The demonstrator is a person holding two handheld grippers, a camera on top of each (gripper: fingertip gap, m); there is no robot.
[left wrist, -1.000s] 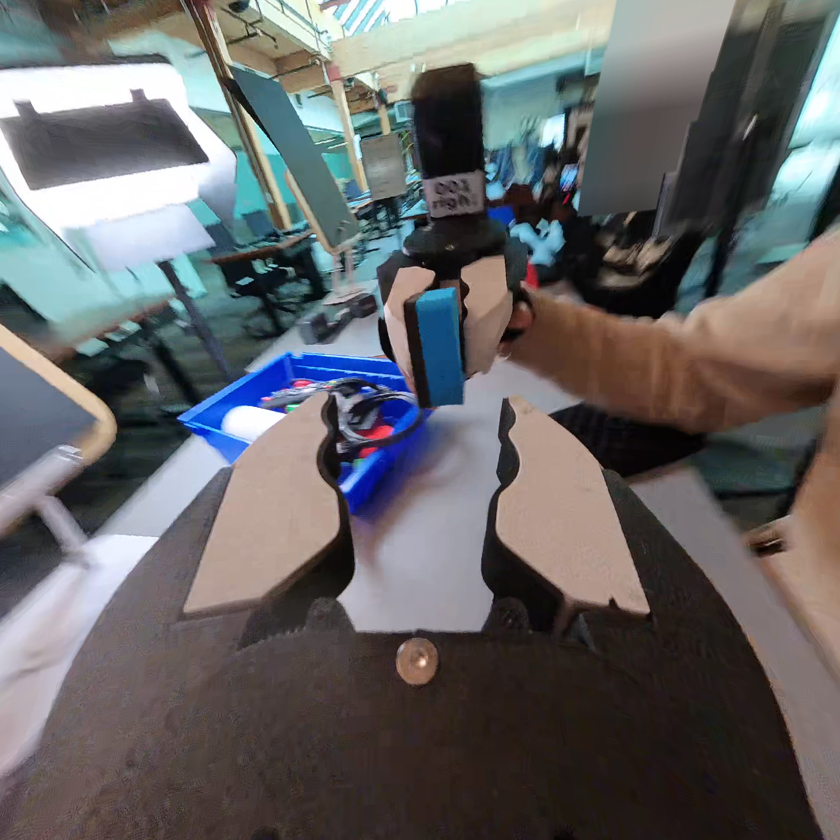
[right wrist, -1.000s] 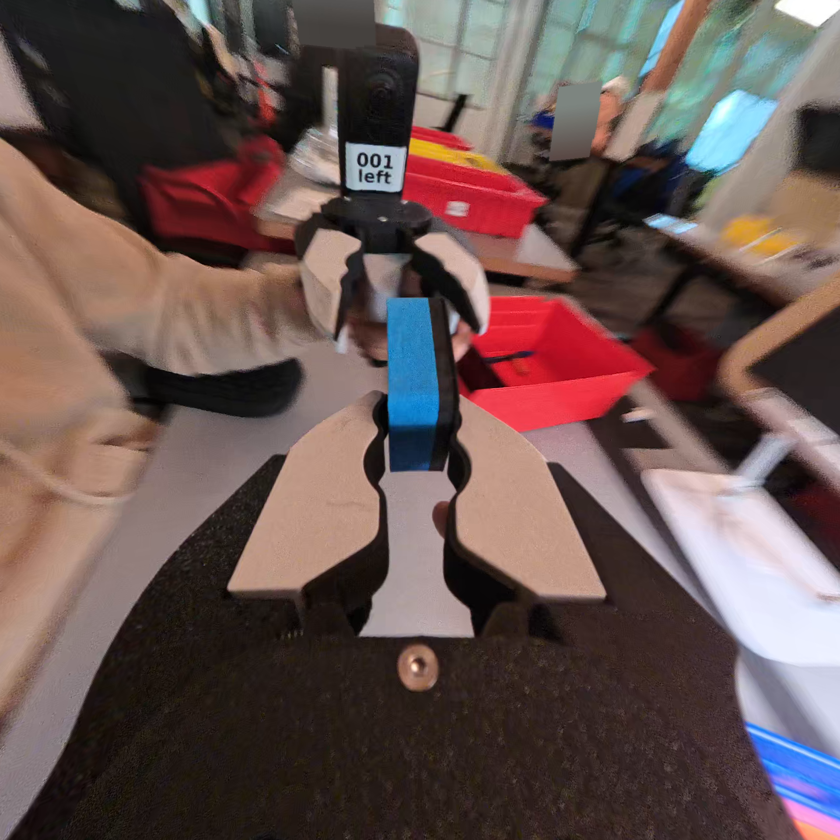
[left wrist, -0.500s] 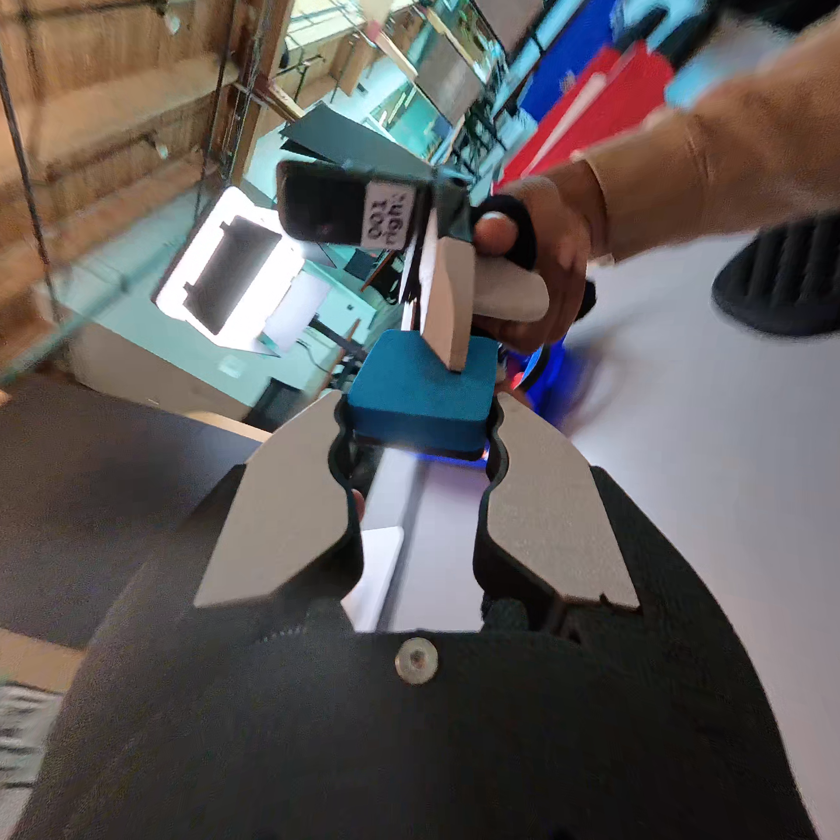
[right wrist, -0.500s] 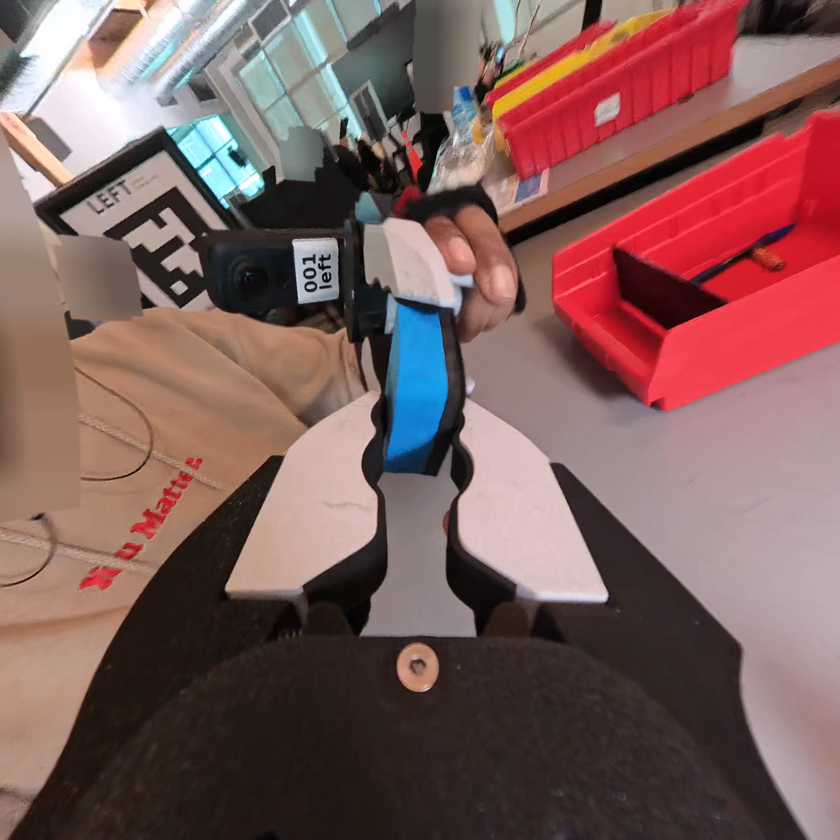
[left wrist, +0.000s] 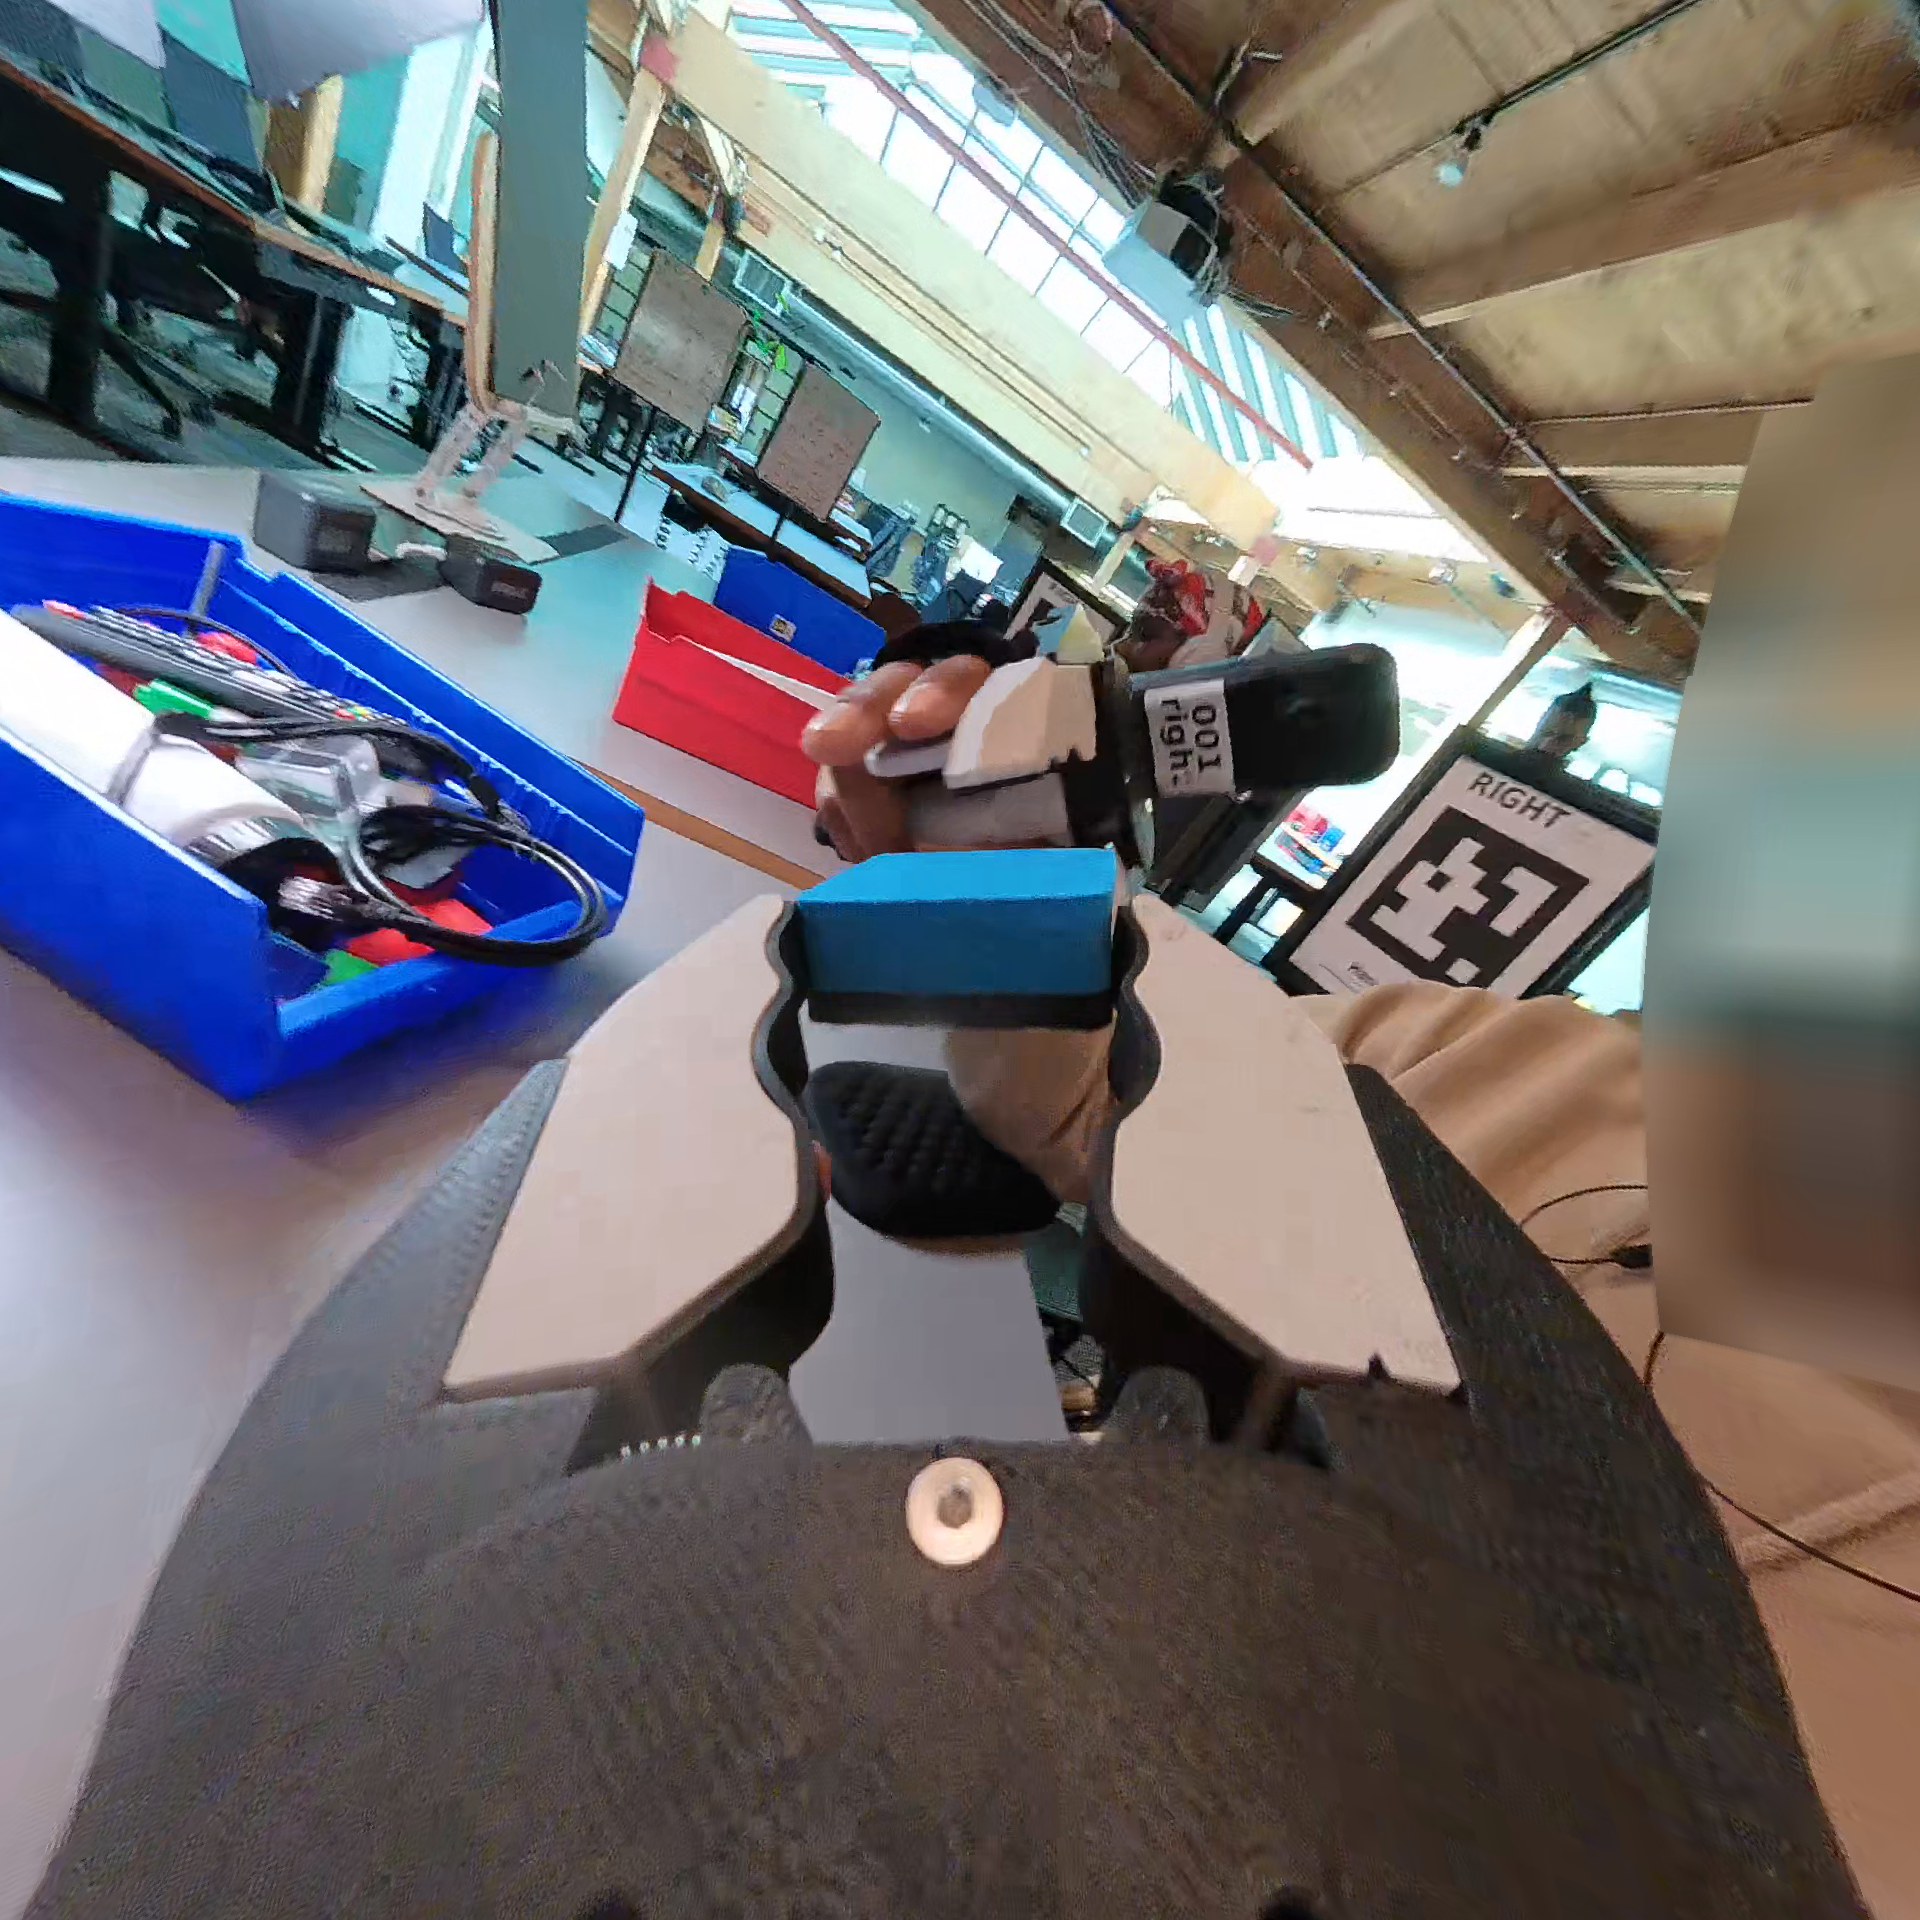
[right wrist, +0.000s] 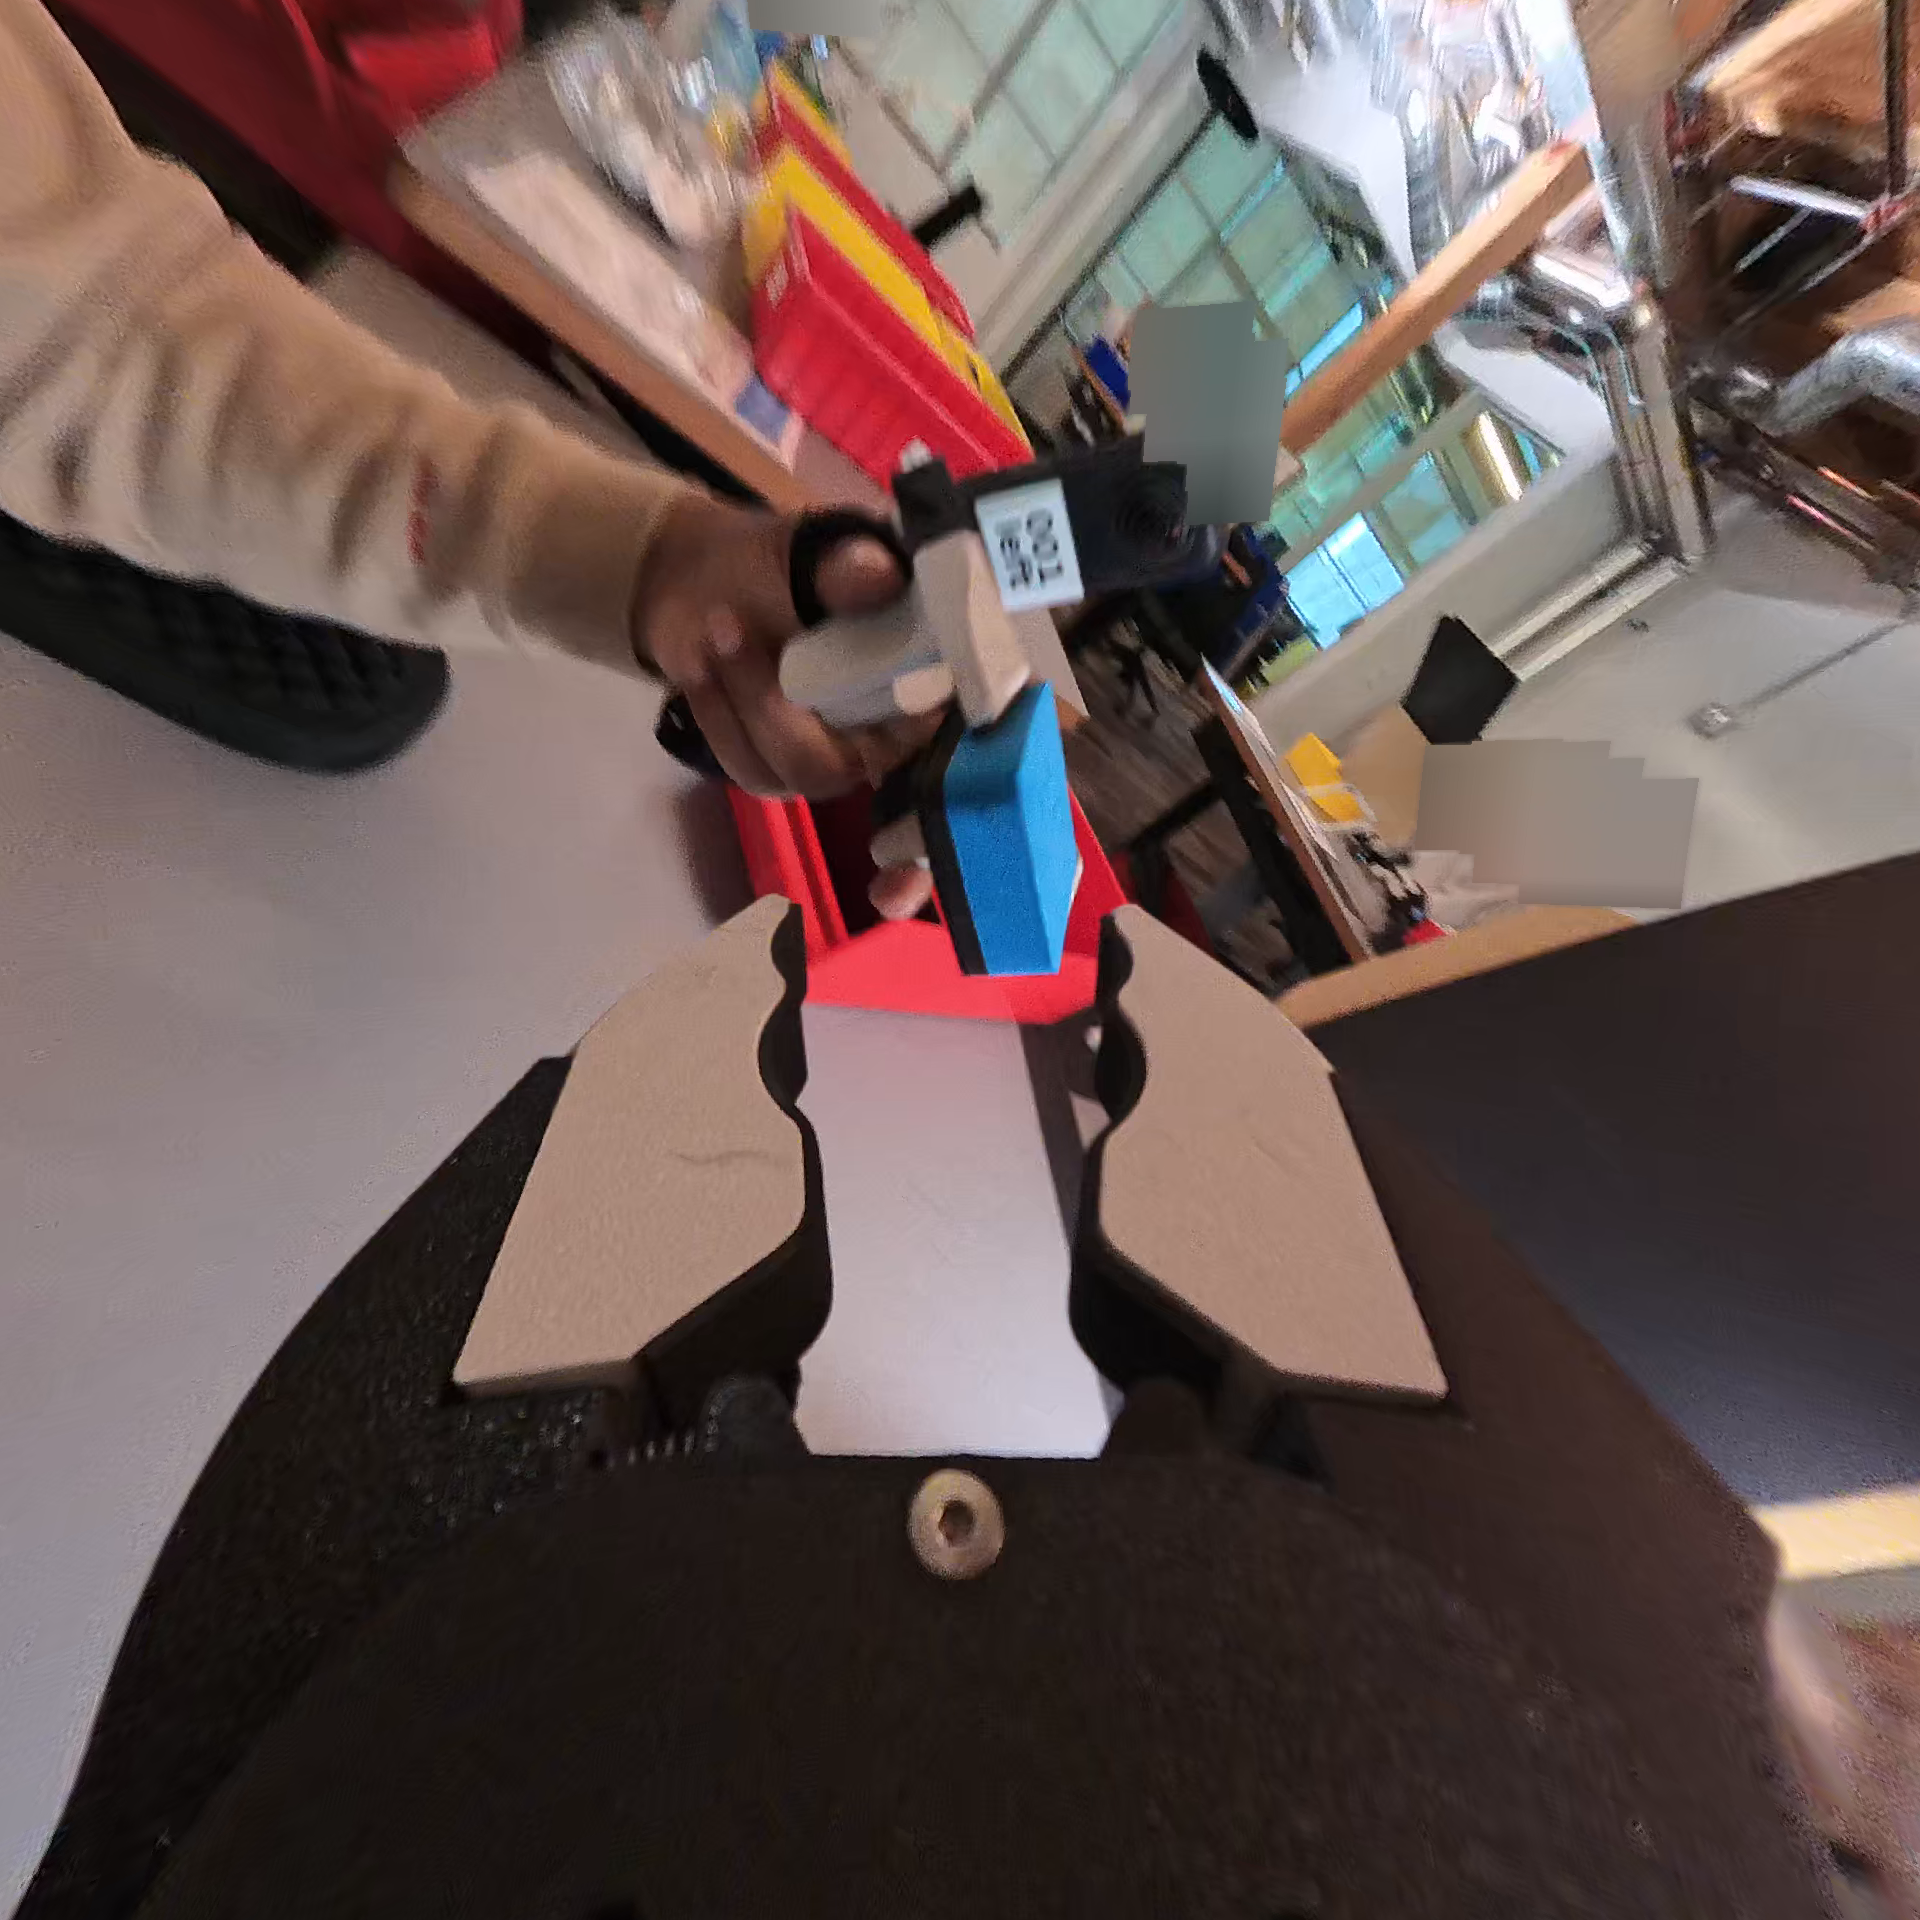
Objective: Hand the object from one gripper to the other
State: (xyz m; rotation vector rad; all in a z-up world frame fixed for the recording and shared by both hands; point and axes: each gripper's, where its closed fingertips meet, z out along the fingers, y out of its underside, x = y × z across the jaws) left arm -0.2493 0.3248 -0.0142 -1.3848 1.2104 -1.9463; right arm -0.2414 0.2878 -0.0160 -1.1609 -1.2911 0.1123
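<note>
The object is a blue foam block with a black base (left wrist: 951, 920). My left gripper (left wrist: 951, 935) is shut on it, with the fingertips pressing its two ends, and holds it level above the grey table (left wrist: 156, 1195). My right gripper (right wrist: 945, 935) is open and empty. In the right wrist view the block (right wrist: 1013, 842) hangs tilted just beyond my right fingertips, held by the left gripper (right wrist: 966, 675). In the left wrist view the right gripper (left wrist: 997, 769) sits just behind the block, apart from it.
A blue bin (left wrist: 135, 935) of cables and small items stands on the table to the left. A red bin (left wrist: 707, 696) stands farther back, and it also shows under the block in the right wrist view (right wrist: 914, 966). A black textured pad (right wrist: 208, 665) lies by the person's sleeve.
The block has passed from my right gripper to my left. The left gripper closed on it, then the right gripper opened and drew back a little.
</note>
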